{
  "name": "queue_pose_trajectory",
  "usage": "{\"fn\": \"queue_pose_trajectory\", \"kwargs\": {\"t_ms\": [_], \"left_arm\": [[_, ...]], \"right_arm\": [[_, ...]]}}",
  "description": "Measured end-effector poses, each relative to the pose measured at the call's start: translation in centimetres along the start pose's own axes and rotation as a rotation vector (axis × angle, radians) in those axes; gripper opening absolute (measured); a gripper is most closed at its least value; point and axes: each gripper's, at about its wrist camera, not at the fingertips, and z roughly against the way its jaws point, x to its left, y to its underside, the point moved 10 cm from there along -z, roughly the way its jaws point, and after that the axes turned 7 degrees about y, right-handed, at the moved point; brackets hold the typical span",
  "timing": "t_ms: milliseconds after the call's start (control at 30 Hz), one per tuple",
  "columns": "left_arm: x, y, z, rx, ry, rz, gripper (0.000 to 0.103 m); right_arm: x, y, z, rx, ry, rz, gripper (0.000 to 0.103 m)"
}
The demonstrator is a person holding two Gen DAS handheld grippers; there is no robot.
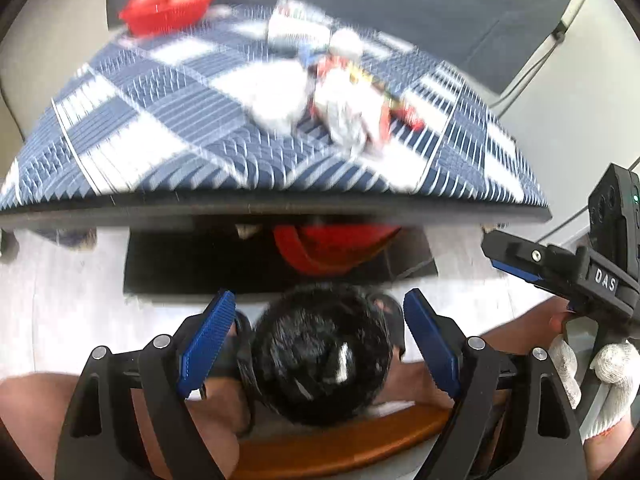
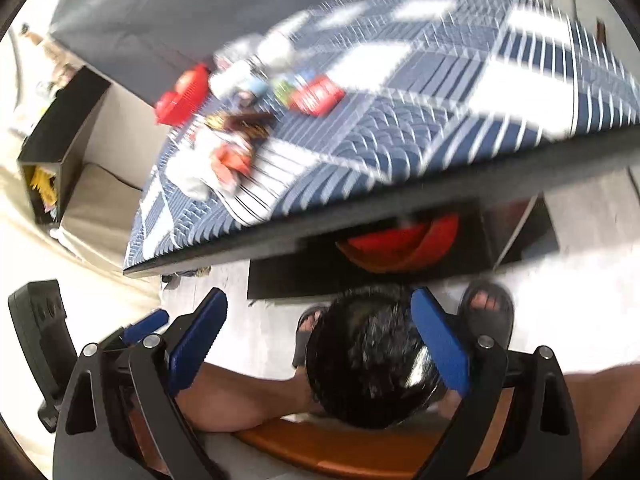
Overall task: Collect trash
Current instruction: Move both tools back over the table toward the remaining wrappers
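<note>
A pile of crumpled trash (image 1: 344,108), white paper and red wrappers, lies on a table with a blue and white checked cloth (image 1: 132,120). It also shows in the right wrist view (image 2: 224,160), with a red packet (image 2: 316,94) beside it. A black bin with a black bag (image 1: 320,352) stands on the floor below, also in the right wrist view (image 2: 368,360). My left gripper (image 1: 316,340) is open above the bin, empty. My right gripper (image 2: 320,344) is open, empty, with the bin near its right finger. Both views are blurred.
A red basket (image 1: 168,8) sits at the table's far corner, also in the right wrist view (image 2: 180,96). A red bowl (image 1: 332,248) lies on the shelf under the table. The person's sandalled feet (image 2: 486,316) and knees flank the bin. A wooden seat edge (image 1: 340,448) is below.
</note>
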Motion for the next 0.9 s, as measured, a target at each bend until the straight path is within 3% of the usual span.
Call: {"fn": "queue_pose_trajectory", "kwargs": {"t_ms": [367, 900], "left_arm": [[1.2, -5.2, 1.6, -0.127, -0.01, -0.02, 0.084], [3.3, -11.4, -1.0, -0.135, -0.083, -0.084, 0.084]], "right_arm": [[0.9, -5.1, 2.1, -0.125, 0.027, 0.123, 0.092], [1.4, -10.9, -0.4, -0.148, 0.079, 0.228, 0.092]]}}
